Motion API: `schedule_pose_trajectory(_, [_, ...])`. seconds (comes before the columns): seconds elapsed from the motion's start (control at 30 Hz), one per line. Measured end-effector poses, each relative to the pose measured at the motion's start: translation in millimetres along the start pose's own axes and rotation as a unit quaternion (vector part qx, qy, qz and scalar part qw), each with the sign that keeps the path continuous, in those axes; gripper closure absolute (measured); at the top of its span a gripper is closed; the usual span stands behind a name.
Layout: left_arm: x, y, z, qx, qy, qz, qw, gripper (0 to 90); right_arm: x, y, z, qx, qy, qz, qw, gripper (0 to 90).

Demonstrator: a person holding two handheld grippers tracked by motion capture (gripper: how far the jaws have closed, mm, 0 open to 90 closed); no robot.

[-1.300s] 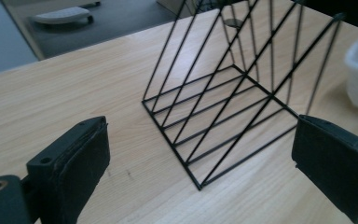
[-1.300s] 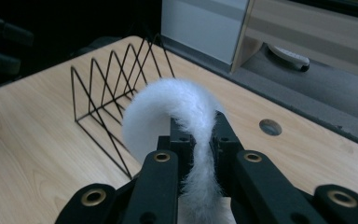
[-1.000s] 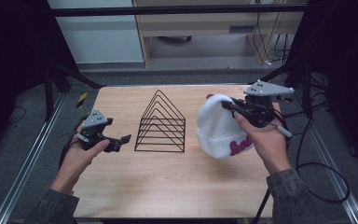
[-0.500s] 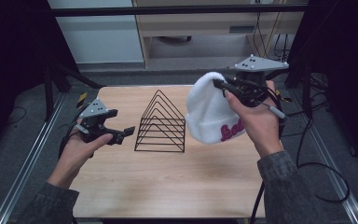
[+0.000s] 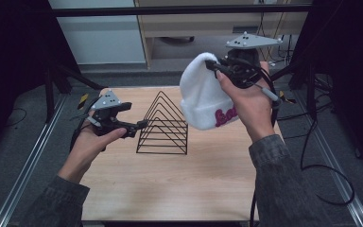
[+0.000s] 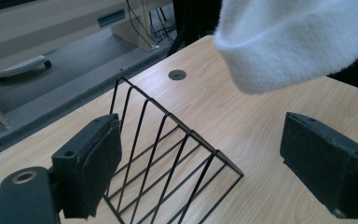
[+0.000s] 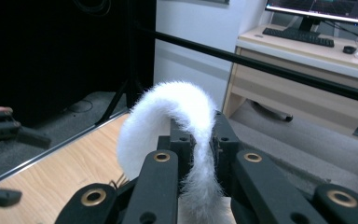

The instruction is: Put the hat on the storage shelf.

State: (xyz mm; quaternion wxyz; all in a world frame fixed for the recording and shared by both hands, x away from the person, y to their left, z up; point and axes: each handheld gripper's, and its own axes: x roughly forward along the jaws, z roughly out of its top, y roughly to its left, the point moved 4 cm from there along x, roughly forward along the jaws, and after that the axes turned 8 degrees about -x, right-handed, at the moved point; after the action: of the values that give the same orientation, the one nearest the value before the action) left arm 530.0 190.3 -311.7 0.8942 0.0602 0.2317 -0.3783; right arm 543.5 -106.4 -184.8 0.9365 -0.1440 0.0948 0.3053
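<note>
Right gripper [image 5: 216, 67] is clamped on the edge of the white fluffy beanie [image 5: 203, 94]; the right gripper view has the fabric pinched between its jaws. The beanie hangs clear of the wooden table [image 5: 170, 184], above and just right of the black wire rack [image 5: 163, 125], pink lettering facing the camera. Left gripper [image 5: 139, 126] is empty with jaws apart, and they have just been closing a little with nothing between them; it points at the rack's left side.

Step, as I read it: carry phase, beanie lifted, heading for the rack. Next move probably calls for centring the beanie's opening over the rack's peak and lowering, with the left gripper steadying the rack or taking the free hem.
</note>
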Motion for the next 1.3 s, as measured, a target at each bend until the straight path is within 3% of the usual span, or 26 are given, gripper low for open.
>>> schedule_pose_trajectory(0.1, [1.7, -5.6, 6.7, -0.003, -0.001, -0.006, 1.0000, 12.4, 5.7, 3.8, 9.4, -0.002, -0.004, 0.004, 1.0000, 83.0])
schedule_pose_trajectory(0.17, [3.1, -10.1, 9.7, 0.009, 0.006, -0.010, 0.9999, 12.4, 10.4, 6.9, 15.1, -0.004, -0.006, 0.009, 0.9999, 83.0])
schedule_pose_trajectory(0.23, [6.7, -12.7, 12.1, 0.009, 0.011, -0.017, 0.9998, 12.3, 15.9, 10.8, 20.8, -0.007, -0.007, 0.013, 0.9999, 83.0])
schedule_pose_trajectory(0.47, [20.4, -11.2, 14.8, 0.012, 0.014, -0.017, 0.9997, 12.6, 35.0, 30.4, 41.4, -0.016, -0.018, 0.037, 0.9990, 83.0])
schedule_pose_trajectory(0.63, [21.6, -9.6, 10.7, 0.021, 0.015, -0.016, 0.9995, 11.6, 39.2, 44.7, 52.0, -0.024, -0.024, 0.047, 0.9983, 83.0])
schedule_pose_trajectory(0.7, [21.8, -7.0, 8.7, 0.015, 0.007, -0.016, 0.9997, 11.4, 39.6, 49.4, 54.7, -0.025, -0.026, 0.052, 0.9980, 83.0])
schedule_pose_trajectory(0.97, [26.1, -5.8, 3.4, 0.014, -0.004, -0.044, 0.9989, 7.0, 41.3, 64.8, 63.7, -0.030, -0.040, 0.072, 0.9961, 83.0])
schedule_pose_trajectory(1.13, [29.7, -4.6, 4.6, -0.001, -0.006, -0.065, 0.9979, 7.2, 43.5, 71.6, 64.2, -0.030, -0.040, 0.081, 0.9955, 83.0])
schedule_pose_trajectory(1.23, [31.6, -3.3, 3.6, -0.001, 0.001, -0.068, 0.9977, 14.4, 43.8, 73.8, 62.6, -0.035, -0.037, 0.082, 0.9953, 83.0])
schedule_pose_trajectory(1.3, [31.8, -1.9, 3.6, -0.009, 0.001, -0.067, 0.9977, 28.4, 44.3, 73.2, 60.3, -0.035, -0.035, 0.082, 0.9954, 83.0])
